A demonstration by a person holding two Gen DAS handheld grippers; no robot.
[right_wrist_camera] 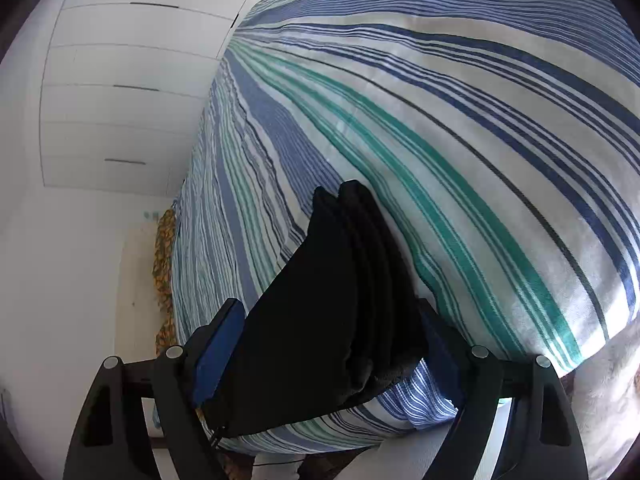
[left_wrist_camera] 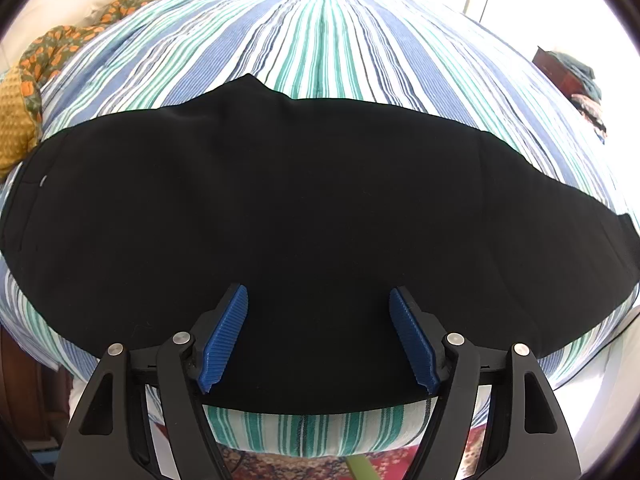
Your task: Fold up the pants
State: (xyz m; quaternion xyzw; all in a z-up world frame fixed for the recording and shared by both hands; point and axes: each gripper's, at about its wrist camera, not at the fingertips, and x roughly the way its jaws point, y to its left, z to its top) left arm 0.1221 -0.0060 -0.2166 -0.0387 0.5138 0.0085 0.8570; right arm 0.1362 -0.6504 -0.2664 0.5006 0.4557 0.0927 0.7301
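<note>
Black pants (left_wrist_camera: pixel 304 216) lie flat on striped bed (left_wrist_camera: pixel 320 40), long axis left-right across left wrist view. Left gripper (left_wrist_camera: pixel 319 300) fingers apart above near edge. Right gripper (right_wrist_camera: pixel 332 320) fingers apart, straddling pants' bunched end (right_wrist_camera: pixel 352 280).

Home bedroom, striped bedspread (left_wrist_camera: pixel 320 40) (blue, green, white), white wardrobe doors (right_wrist_camera: pixel 120 80)

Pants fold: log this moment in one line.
pants: flat on striped bed | left gripper: open above | right gripper: open around edge
</note>
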